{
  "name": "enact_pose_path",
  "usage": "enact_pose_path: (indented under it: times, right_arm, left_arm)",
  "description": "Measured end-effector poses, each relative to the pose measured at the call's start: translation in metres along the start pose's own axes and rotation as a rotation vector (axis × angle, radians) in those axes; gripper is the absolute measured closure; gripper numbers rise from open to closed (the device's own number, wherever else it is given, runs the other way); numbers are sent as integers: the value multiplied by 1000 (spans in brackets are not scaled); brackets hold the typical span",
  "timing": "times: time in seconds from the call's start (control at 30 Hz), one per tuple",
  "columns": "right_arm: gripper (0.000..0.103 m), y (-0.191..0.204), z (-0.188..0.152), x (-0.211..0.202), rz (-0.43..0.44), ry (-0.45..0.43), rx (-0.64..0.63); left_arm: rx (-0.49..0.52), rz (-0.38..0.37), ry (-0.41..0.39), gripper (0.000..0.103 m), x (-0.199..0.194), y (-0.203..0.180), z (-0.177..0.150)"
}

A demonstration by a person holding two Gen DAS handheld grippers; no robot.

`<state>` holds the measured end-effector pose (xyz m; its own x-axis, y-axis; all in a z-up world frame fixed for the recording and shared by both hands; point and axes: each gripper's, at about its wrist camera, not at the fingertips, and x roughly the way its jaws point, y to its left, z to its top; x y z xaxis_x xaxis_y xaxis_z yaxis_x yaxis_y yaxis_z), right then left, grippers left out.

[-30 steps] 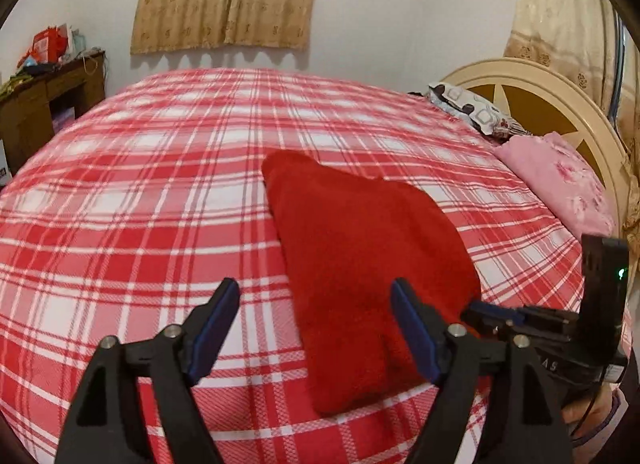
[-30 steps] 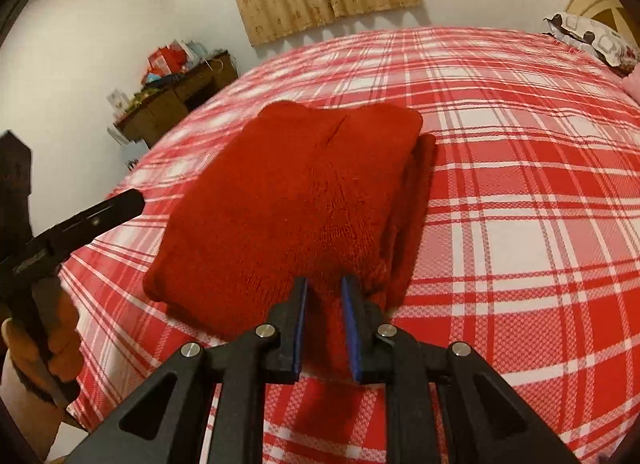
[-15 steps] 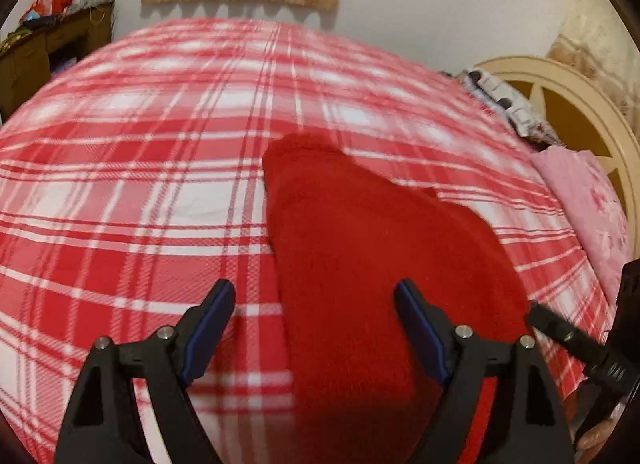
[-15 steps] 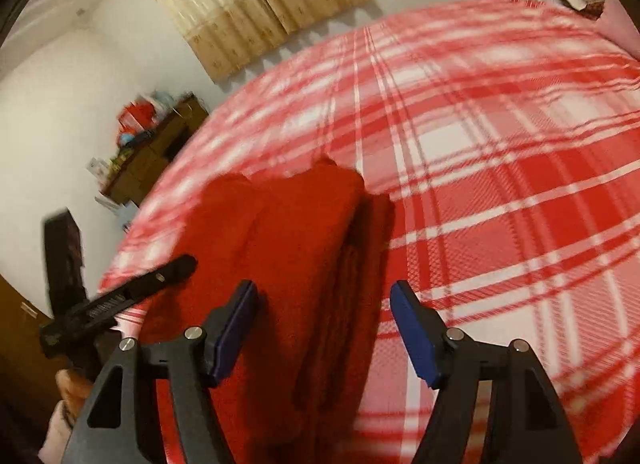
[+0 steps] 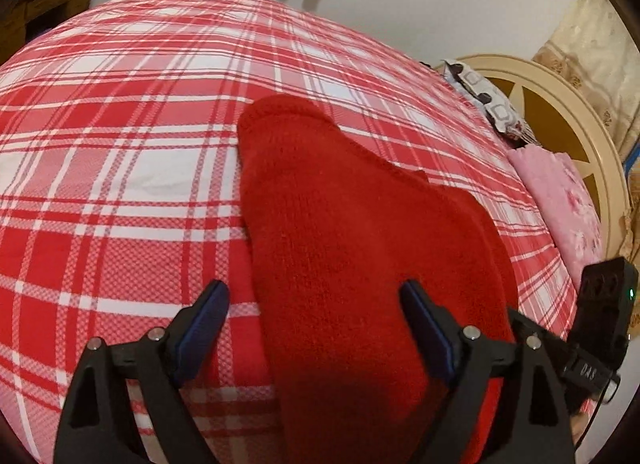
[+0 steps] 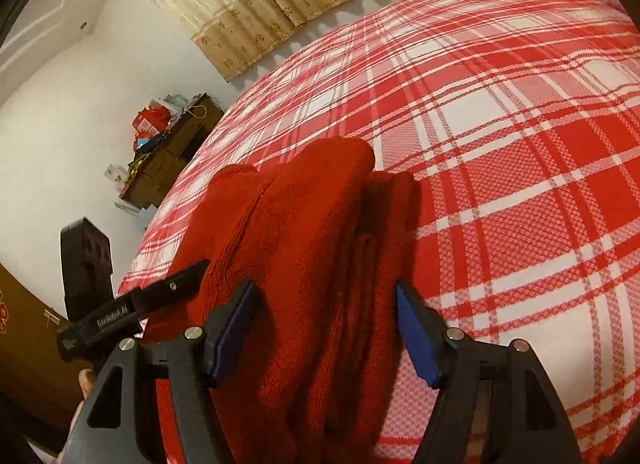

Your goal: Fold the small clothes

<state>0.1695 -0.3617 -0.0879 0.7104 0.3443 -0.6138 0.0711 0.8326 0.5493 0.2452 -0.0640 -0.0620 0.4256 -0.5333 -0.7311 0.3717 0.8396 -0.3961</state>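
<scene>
**Risk: folded layers slipping apart**

While both claws stand open and empty, the red sweater [image 5: 360, 256] lies folded on the plaid bedspread [image 5: 120, 168]. The left claw [image 5: 314, 328], whose jaws have just been opening wider, straddles the sweater's left edge; a shallow bite probably catches only the top layer. The right claw [image 6: 326, 328] straddles the stacked right edge, jaws having just parted; a snag there could undo the fold.

bed [image 5: 120, 168] left clear, pillows [image 5: 560, 200] block right
</scene>
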Motion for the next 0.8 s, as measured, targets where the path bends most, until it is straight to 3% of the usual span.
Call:
enact_pose_path:
  times: [0.1,0.17,0.2,0.27,0.33,0.47,0.67,0.8]
  right_arm:
    - [33,5,2,6,-21,-7,-15]
    - [43,10,2,9,-31,-3,-46]
    - [54,12,2,10,-14,4,-51]
    - [60,13,1,11,5,11,-55]
    - [68,17,1,8,-21,2,-72]
    - [71,45,-5,-3,-124,-36,-165]
    - [73,68,-9,-33,-86,-88,-156]
    - [73,82,-19,-42,-70,-95,-147]
  left_arm:
    - [20,5,-11,13,1,-3,0]
    - [19,6,-15,14,1,-3,1]
    - [22,6,-21,18,0,-4,0]
    - [19,-2,-26,26,-1,-4,1]
    - [-2,-10,-32,42,-3,-7,0]
    - [39,66,-48,56,-10,-25,0]
    - [2,50,-71,62,-35,-22,-1]
    - [20,89,-106,62,-55,-26,-9]
